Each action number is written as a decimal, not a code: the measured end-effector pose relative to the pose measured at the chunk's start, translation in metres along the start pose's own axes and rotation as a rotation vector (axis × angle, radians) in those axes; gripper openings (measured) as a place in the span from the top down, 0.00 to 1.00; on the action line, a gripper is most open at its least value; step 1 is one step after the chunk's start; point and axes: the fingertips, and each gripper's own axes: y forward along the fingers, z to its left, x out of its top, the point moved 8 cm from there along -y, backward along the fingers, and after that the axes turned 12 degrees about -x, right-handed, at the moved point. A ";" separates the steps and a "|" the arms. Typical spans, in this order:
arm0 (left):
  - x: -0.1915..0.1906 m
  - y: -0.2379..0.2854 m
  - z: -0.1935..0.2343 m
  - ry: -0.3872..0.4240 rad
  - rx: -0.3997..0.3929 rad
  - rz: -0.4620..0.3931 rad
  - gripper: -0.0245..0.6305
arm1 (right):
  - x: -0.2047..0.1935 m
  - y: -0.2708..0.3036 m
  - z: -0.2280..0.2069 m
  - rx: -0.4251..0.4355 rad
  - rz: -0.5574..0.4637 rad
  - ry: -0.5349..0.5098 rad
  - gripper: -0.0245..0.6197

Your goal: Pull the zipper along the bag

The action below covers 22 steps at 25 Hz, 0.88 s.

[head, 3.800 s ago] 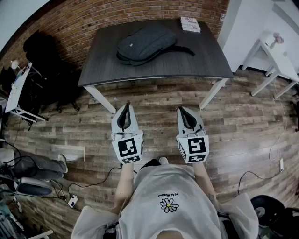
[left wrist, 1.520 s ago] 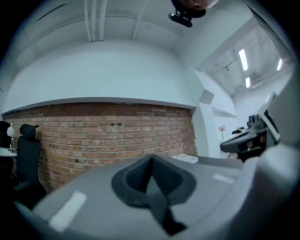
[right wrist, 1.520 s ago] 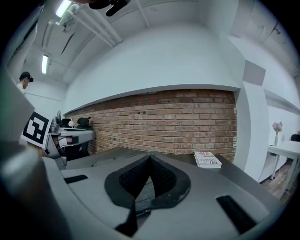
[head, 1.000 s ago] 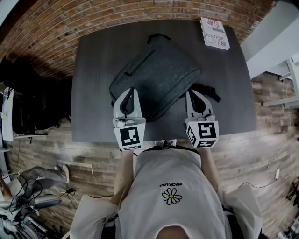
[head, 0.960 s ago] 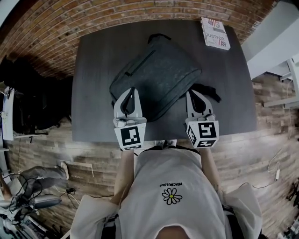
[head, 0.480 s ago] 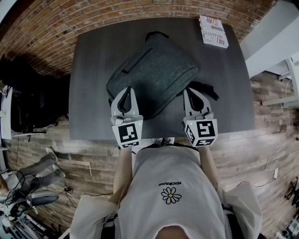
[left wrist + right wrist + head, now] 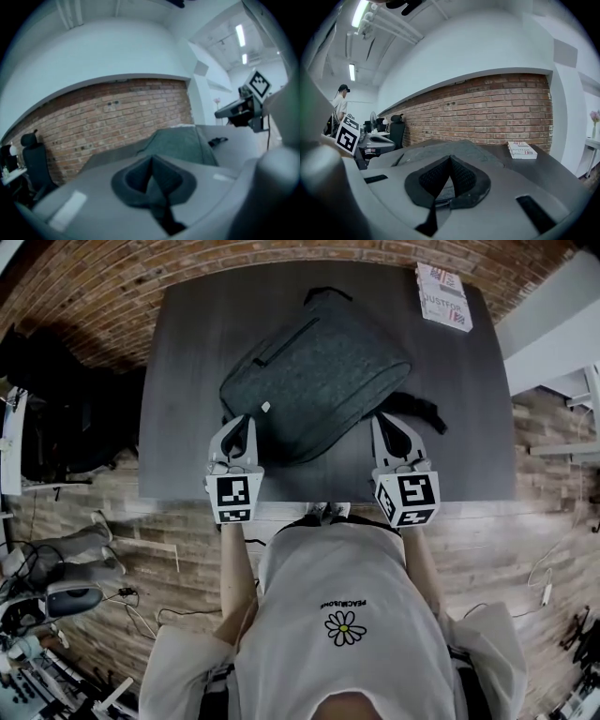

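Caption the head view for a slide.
Left hand-held gripper and right hand-held gripper, both shut, near a grey backpack on a table.

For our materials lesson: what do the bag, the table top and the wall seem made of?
Bag: grey woven fabric, matte, flecked surface.
Table top: dark wood or laminate, satin; faint grain streaks.
Wall: bare red brick, rough; pale mortar lines.

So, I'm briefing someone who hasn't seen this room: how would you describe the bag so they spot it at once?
Find the dark table before the brick wall. Across its middle lies the bag, askew, a black strap trailing to the right. Unlike the small white box at the far right corner, it is large, soft and dark grey.
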 end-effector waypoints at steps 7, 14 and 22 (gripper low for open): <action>-0.042 0.011 -0.026 0.004 -0.169 0.192 0.96 | -0.023 0.005 0.017 0.038 0.074 -0.012 0.96; -0.056 0.031 -0.044 0.058 -0.271 0.302 0.96 | -0.042 0.004 0.007 0.029 0.140 -0.035 0.96; -0.056 0.035 -0.044 0.037 -0.266 0.319 0.96 | -0.089 0.033 -0.002 0.104 0.282 -0.154 0.82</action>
